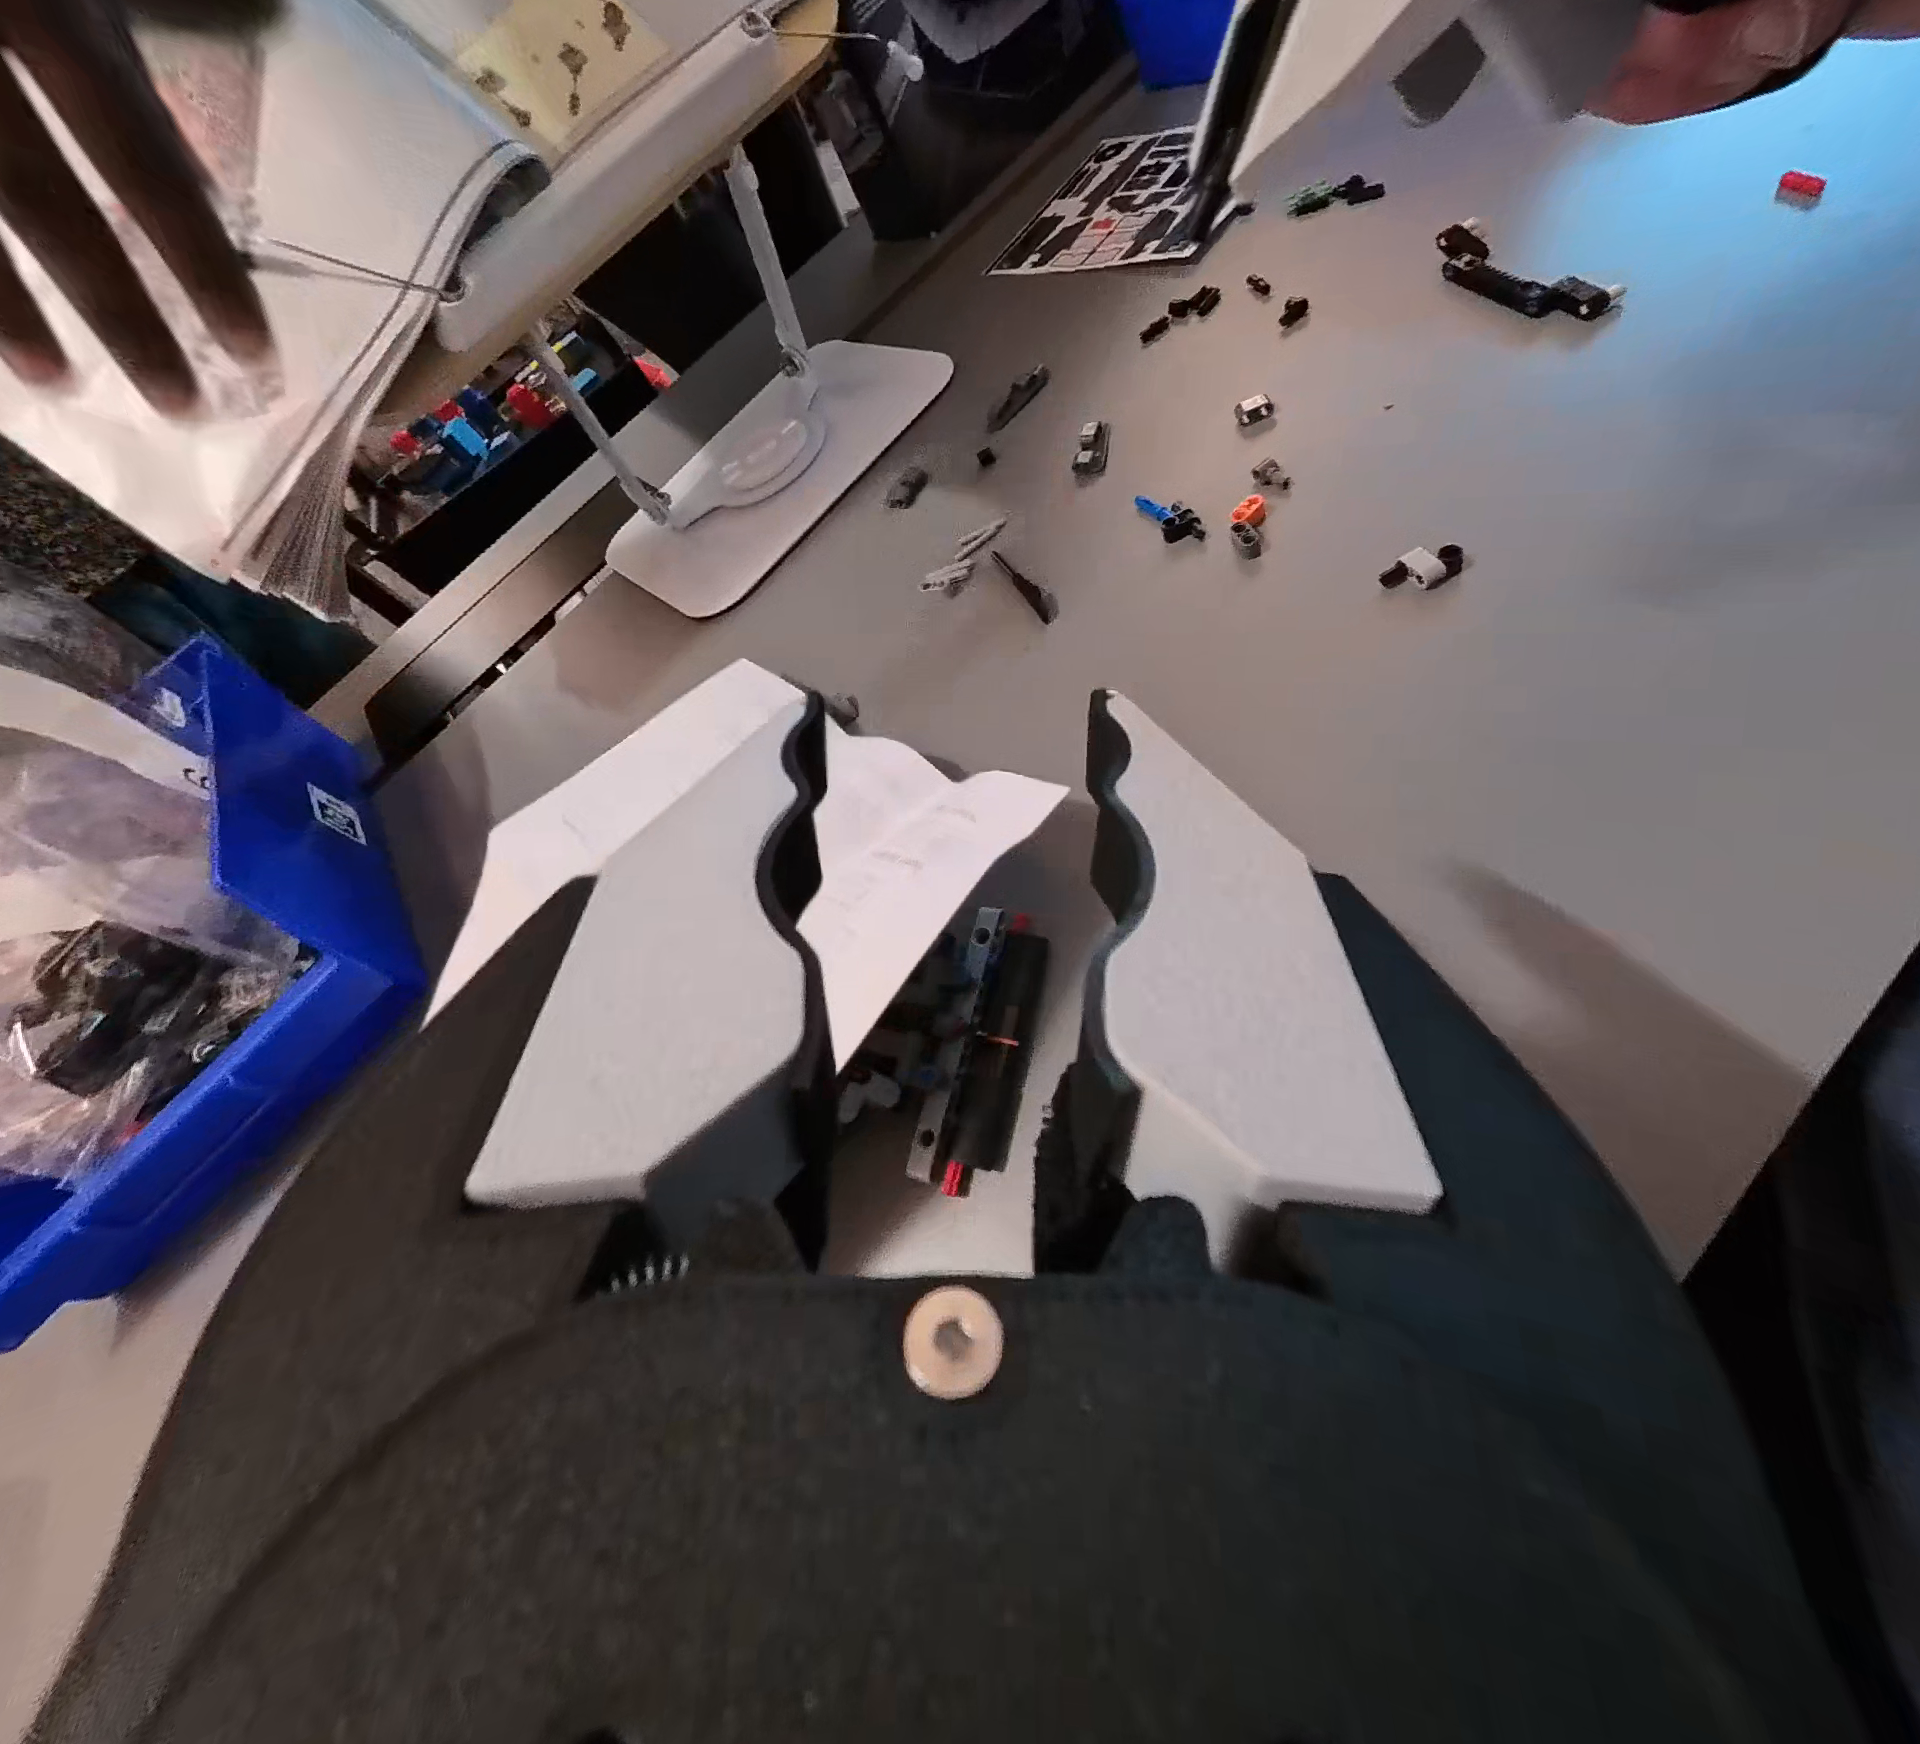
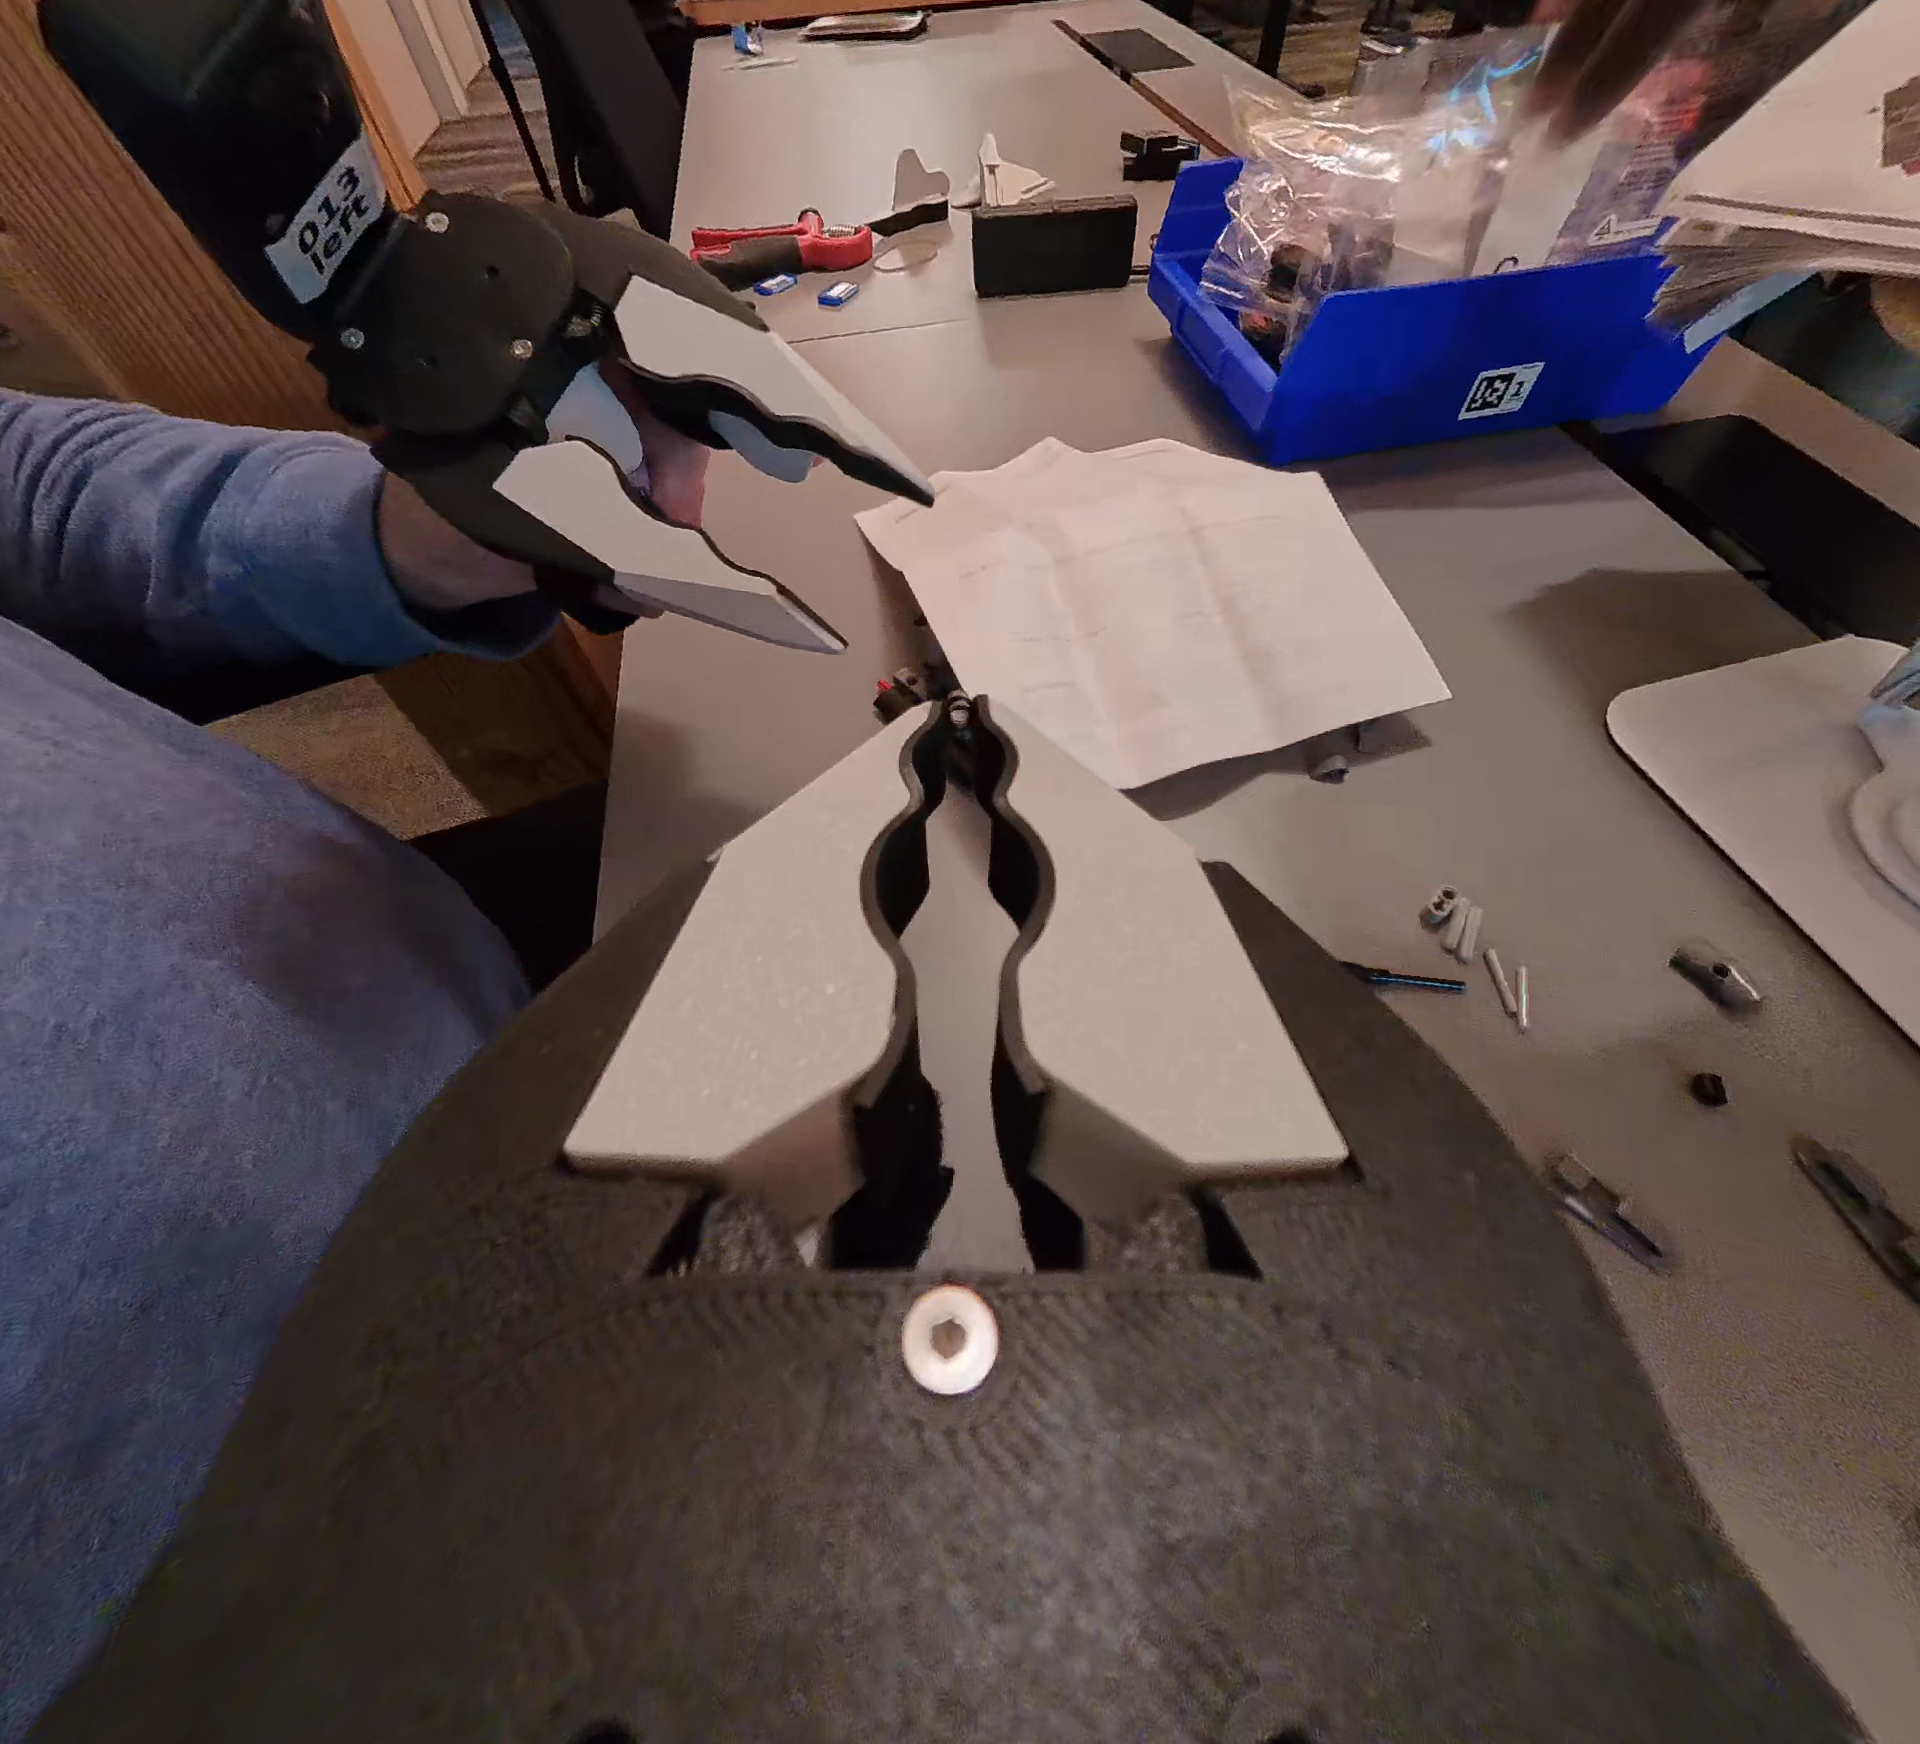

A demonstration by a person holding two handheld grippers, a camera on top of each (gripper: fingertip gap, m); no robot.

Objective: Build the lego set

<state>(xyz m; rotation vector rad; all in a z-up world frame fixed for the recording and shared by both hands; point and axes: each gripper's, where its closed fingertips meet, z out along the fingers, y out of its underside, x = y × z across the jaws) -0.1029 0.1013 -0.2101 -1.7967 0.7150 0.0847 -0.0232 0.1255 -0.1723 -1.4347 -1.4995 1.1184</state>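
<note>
My left gripper [image 1: 956, 707] is open and empty, held above a partly built black and grey lego assembly [image 1: 966, 1040] on the grey table. A white paper sheet [image 1: 914, 863] covers part of that assembly. In the right wrist view the left gripper [image 2: 888, 572] hovers over the paper's [image 2: 1143, 603] near corner, with the assembly [image 2: 902, 686] peeking out below. My right gripper [image 2: 956, 707] is shut on a small dark pin [image 2: 958, 713] at its tips. In the left wrist view the right gripper [image 1: 1210, 214] is far off, over a sticker sheet [image 1: 1112, 208].
Several loose small pieces [image 1: 1174, 447] lie scattered mid-table, with an orange one [image 1: 1250, 508] and a red brick [image 1: 1801, 185]. An instruction book on a white stand [image 1: 779, 489] is at the left. A blue bin [image 2: 1434, 354] holds bagged parts. Grey pins [image 2: 1455, 925] lie at the right. My right fingertips sit around 10 centimetres from my left ones. Between my right fingertips and the red brick [image 1: 1801, 185] there is roughly 35 centimetres.
</note>
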